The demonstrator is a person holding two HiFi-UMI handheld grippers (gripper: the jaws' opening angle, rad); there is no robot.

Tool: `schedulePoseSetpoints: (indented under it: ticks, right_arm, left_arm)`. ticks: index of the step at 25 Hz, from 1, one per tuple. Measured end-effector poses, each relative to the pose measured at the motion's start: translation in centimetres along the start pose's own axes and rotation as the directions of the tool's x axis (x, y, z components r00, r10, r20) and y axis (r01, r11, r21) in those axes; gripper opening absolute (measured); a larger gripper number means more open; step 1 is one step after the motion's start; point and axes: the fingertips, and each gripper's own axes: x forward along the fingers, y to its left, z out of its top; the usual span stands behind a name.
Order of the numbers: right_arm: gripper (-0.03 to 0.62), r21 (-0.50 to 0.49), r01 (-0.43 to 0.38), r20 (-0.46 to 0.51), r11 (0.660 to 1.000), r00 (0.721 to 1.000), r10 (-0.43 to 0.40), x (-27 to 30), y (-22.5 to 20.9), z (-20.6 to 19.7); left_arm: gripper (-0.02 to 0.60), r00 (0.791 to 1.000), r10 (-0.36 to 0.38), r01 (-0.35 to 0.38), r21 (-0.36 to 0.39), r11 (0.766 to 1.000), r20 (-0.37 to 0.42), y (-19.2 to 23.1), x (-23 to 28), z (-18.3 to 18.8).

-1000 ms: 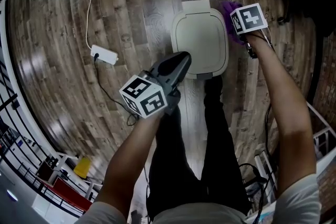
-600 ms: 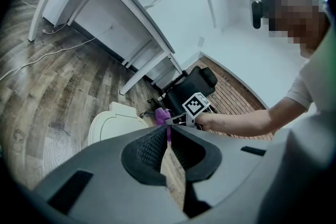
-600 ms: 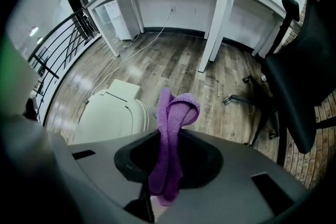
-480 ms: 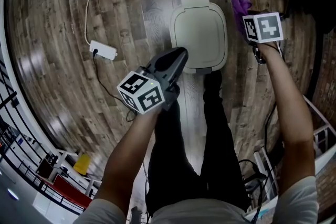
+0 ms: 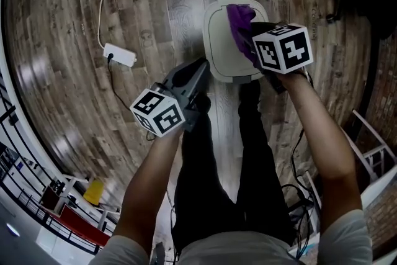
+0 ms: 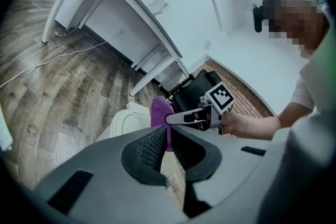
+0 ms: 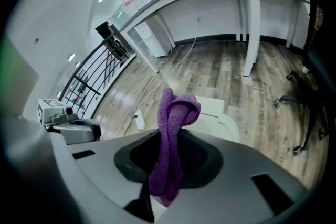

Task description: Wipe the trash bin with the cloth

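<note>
Your right hand-held gripper (image 7: 168, 165) is clamped on the purple cloth (image 7: 177, 113), holding it bunched over the lid of the white bin (image 5: 223, 56) on the floor (image 5: 142, 9), while your left hand-held gripper (image 6: 168, 139) hangs closed and empty near the bin.

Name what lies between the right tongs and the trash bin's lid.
The purple cloth: the right tongs clamp it, and it sits over the trash bin lid. The head view and right gripper view both show this.
</note>
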Motion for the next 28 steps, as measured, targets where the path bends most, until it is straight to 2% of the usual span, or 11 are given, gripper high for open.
schedulePoseSetpoints:
  ticks: [6, 9, 12, 17, 21, 28]
  right_arm:
    - [0.081, 0.042, -0.147, -0.034, 0.988, 0.988, 0.148, 3.7, 7.3, -1.0]
    - [0.081, 0.055, -0.175, -0.064, 0.983, 0.982, 0.179, 5.9, 9.3, -1.8]
    - [0.081, 0.067, -0.159, -0.110, 0.985, 0.980, 0.165, 8.2, 9.4, -3.2]
    - [0.081, 0.076, -0.083, -0.164, 0.994, 0.982, 0.095, 9.3, 6.7, -5.4]
    - [0.081, 0.089, -0.042, -0.175, 0.995, 0.983, 0.057, 8.8, 4.4, -6.2]
    - [0.081, 0.100, -0.024, -0.155, 0.995, 0.987, 0.039, 7.2, 2.4, -6.8]
  left_arm:
    - [0.021, 0.999, 0.039, -0.039, -0.020, 0.999, 0.010, 1.6, -2.6, -0.5]
    - [0.021, 0.998, 0.058, -0.057, -0.035, 0.998, 0.011, 2.4, -3.5, -0.7]
    - [0.021, 0.998, 0.061, -0.061, -0.043, 0.997, 0.005, 2.7, -3.9, -1.1]
    - [0.021, 0.999, 0.042, -0.041, -0.064, 0.997, 0.005, 2.2, -3.3, -1.7]
    - [0.021, 1.000, 0.013, -0.013, -0.068, 0.998, -0.008, 1.5, -1.9, -2.2]
    - [0.021, 0.999, -0.012, 0.010, -0.055, 0.998, -0.032, -0.2, 0.0, -2.9]
